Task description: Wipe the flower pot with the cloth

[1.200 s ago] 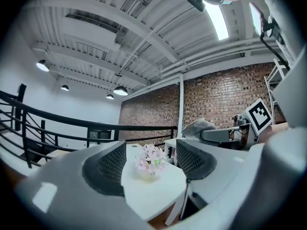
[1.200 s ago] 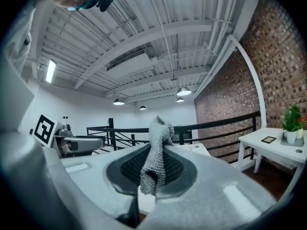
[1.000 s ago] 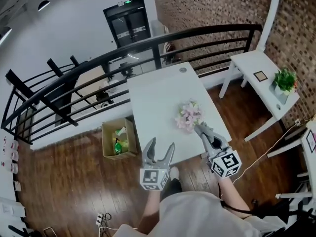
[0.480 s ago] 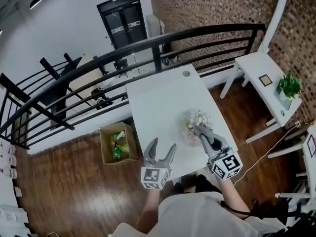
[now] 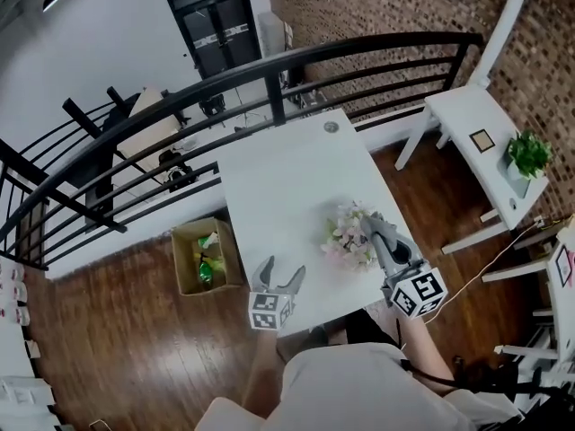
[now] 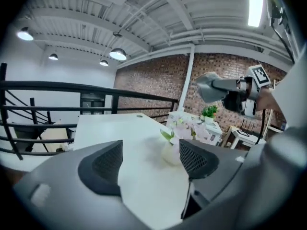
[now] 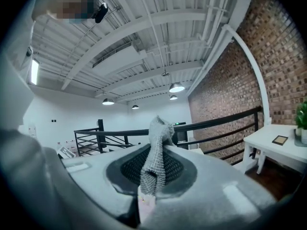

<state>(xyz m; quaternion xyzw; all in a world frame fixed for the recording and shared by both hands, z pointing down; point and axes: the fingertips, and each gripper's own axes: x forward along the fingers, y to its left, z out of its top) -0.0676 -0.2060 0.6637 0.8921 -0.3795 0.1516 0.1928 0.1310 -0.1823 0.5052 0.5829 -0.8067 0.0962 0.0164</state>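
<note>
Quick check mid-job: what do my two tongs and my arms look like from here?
Both the left tongs and right tongs are grey, each with two curved, tapering jaws lined with black mesh-textured pads. Each carries a white cube printed with black square markers. The person wears a light grey top.

A white surface [image 5: 278, 187] stands on a dark wooden floor [image 5: 117, 339], with a small round cap [image 5: 331, 127] near its far edge. Beyond that edge runs a black railing [image 5: 269, 65]. Off the left edge sits an open cardboard box [image 5: 182, 277] holding a green bottle [image 5: 205, 266]. Off the right edge, a second white table [image 5: 458, 115] by a brick wall [image 5: 386, 3] carries a potted plant [image 5: 526, 153] and a small frame [image 5: 482, 139].
</note>
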